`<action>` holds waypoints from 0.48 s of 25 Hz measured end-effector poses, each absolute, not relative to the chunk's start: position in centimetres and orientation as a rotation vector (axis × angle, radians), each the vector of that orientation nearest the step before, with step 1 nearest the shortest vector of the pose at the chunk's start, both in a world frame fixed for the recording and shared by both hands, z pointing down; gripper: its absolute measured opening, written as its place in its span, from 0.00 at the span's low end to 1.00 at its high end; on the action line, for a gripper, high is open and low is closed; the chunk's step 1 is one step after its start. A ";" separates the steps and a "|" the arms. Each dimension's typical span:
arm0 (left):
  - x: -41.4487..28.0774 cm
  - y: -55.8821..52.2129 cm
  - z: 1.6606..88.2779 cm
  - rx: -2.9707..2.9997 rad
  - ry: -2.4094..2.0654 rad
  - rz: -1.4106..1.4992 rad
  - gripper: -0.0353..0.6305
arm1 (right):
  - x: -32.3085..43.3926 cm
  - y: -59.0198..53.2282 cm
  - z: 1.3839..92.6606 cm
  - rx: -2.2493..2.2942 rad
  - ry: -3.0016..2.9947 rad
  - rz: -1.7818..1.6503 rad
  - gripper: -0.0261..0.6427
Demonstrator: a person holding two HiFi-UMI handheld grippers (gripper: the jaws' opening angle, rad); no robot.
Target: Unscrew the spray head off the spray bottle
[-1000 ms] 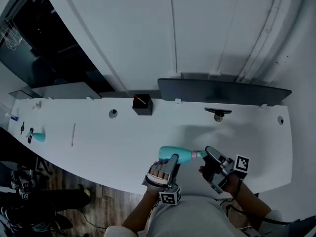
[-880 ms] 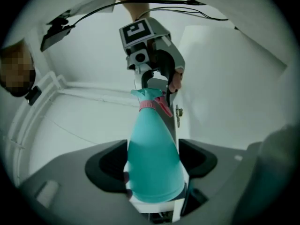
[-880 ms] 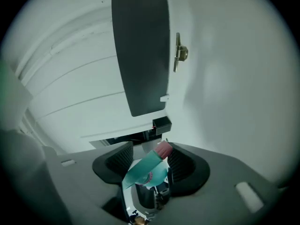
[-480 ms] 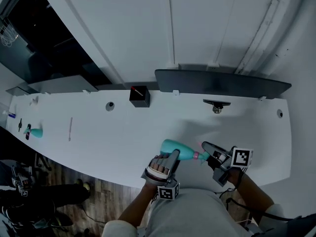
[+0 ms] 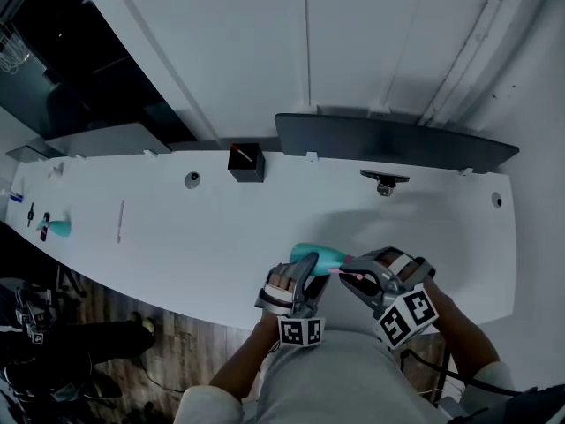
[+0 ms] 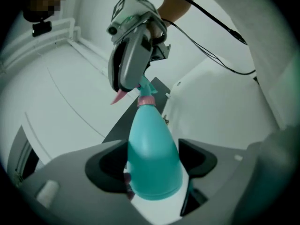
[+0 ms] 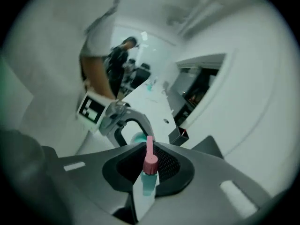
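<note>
- My left fingers (image 6: 101, 163) pinch the smooth, teal, pear-shaped spray bottle (image 6: 152, 153) over the white bench (image 5: 221, 228)
- My right fingers (image 7: 174, 165), just closed, clamp its pink spray head (image 7: 150, 162) at the round collar

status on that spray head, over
Left gripper jaws clamped on teal plastic spray bottle. Right gripper jaws just closed on its pink spray head. Head not yet off.

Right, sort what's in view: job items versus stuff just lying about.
In the job: spray bottle, held by the left gripper; spray head, in the right gripper, jaws just closed on it.
Lying about: black box, monitor, thin stick, small teal item far left.
</note>
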State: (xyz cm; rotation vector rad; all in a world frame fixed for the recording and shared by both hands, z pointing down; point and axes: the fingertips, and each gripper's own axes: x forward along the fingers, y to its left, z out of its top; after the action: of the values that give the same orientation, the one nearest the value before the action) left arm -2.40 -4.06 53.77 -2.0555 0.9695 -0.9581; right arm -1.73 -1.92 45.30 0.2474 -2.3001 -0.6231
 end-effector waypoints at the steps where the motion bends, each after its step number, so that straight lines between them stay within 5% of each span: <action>1: -2.5 -4.2 53.7 -2.073 0.996 -0.949 0.56 | -2.0 -1.2 45.6 0.183 -2.204 -0.787 0.11; 6: -3.0 -4.7 53.5 -2.133 1.063 -0.916 0.56 | -1.8 0.2 45.9 0.050 -1.976 -1.177 0.11; 12: -4.5 -5.4 53.6 -2.231 1.168 -0.837 0.56 | -0.5 -0.1 43.9 0.113 -2.013 -1.224 0.11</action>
State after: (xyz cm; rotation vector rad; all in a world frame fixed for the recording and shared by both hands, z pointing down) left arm -4.46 -5.44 53.62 -2.2313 1.1677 -0.8371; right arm -0.50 -0.09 43.88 0.1131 -2.0129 -1.2241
